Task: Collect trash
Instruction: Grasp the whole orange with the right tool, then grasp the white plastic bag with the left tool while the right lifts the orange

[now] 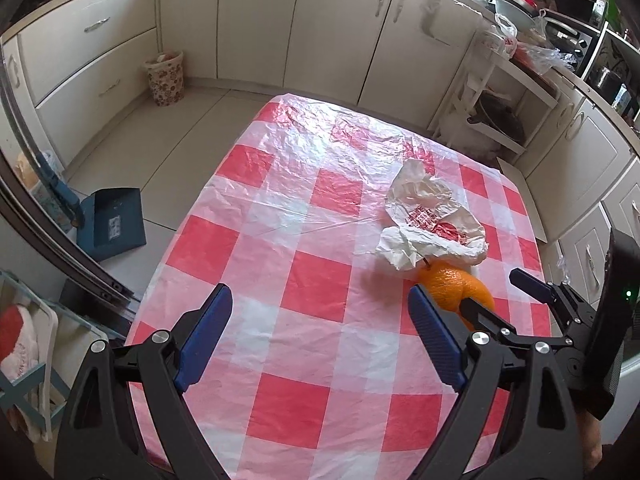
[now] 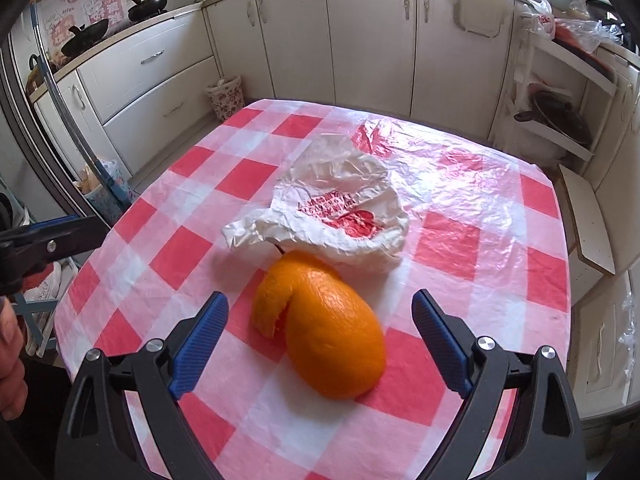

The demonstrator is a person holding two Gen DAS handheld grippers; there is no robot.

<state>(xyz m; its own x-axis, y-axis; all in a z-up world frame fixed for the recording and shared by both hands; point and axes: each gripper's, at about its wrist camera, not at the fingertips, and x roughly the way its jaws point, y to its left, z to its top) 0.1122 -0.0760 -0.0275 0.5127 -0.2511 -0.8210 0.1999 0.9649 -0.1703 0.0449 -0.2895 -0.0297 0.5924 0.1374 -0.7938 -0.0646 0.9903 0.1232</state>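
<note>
Kitchen with cream cabinets (image 2: 360,40) along the walls; red-and-white checked tablecloth (image 2: 188,248) under a crinkled clear plastic cover, spread over a table. On the cloth, toward the near middle in the right wrist view: large piece of orange peel (image 2: 332,332), curved, skin side up, with a smaller flap curling off its left edge. Just behind it and touching it: crumpled white plastic bag (image 2: 340,216) with red print, mouth open toward the peel.

Right gripper (image 2: 320,344): jaws spread wide, blue pads either side of the peel's near end, neither pad touching it, nothing held. Seen from the left wrist camera as a black frame with blue finger at the right edge (image 1: 532,284), just beside the peel (image 1: 452,284).

Left gripper (image 1: 320,340): jaws equally wide apart, empty, poised over bare cloth left of the peel; right pad overlaps the peel in that view, contact not clear. Bag (image 1: 432,220) beyond the peel.

On the floor by the cabinets: small flower-patterned wastebasket (image 1: 166,76). Blue dustpan (image 1: 110,224) on the tiles left of the table. Part of a hand (image 2: 12,364) at the left edge of the right wrist view.
</note>
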